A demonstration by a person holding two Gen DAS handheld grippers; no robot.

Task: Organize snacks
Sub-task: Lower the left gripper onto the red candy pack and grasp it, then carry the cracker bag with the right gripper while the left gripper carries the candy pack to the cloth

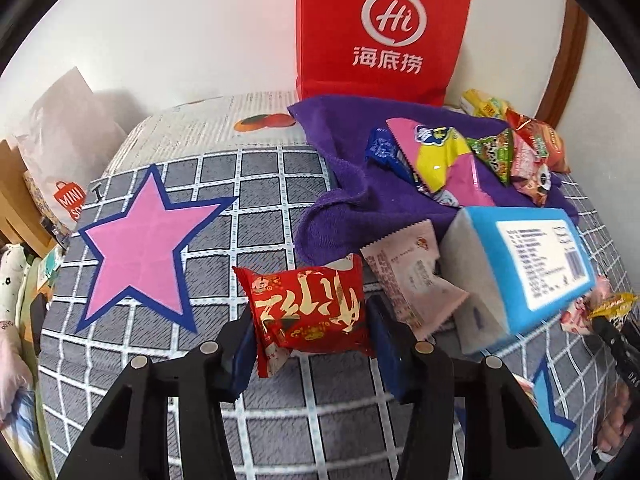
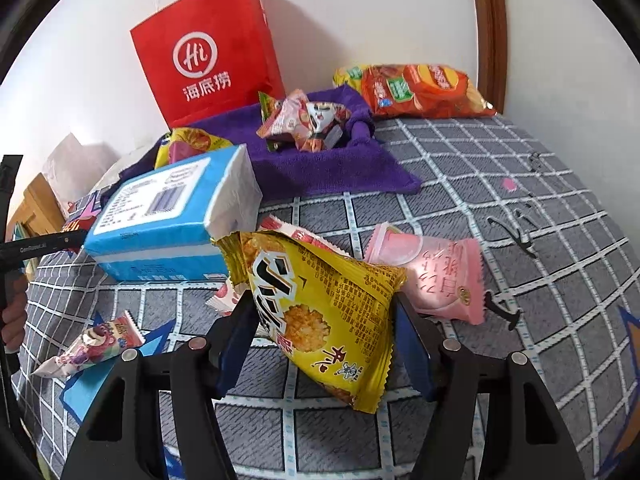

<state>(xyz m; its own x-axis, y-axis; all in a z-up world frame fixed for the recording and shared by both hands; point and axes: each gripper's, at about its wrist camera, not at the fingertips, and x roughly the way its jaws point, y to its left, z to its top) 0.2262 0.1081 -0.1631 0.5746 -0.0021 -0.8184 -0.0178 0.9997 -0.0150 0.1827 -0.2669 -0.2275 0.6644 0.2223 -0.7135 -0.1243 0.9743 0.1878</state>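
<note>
My left gripper (image 1: pixel 310 322) is shut on a red snack packet (image 1: pixel 312 312) with gold lettering, its blue pads pressing both short sides just above the checked bedspread (image 1: pixel 260 208). In the right wrist view my right gripper (image 2: pixel 324 320) is shut on a yellow rice-cracker packet (image 2: pixel 320 312), which hangs tilted between the pads. A purple towel (image 1: pixel 352 208) behind carries a pile of small snacks (image 1: pixel 448 156). The same towel (image 2: pixel 320 168) and another heap of snacks (image 2: pixel 308 122) show in the right wrist view.
A red paper bag (image 1: pixel 380 28) stands against the wall. A blue tissue pack (image 1: pixel 528 272) and a pale pink packet (image 1: pixel 408 276) lie to the right of the red packet. An orange chips bag (image 2: pixel 420 88), a pink packet (image 2: pixel 436 272) and a strawberry-bear packet (image 2: pixel 96 344) lie on the bed.
</note>
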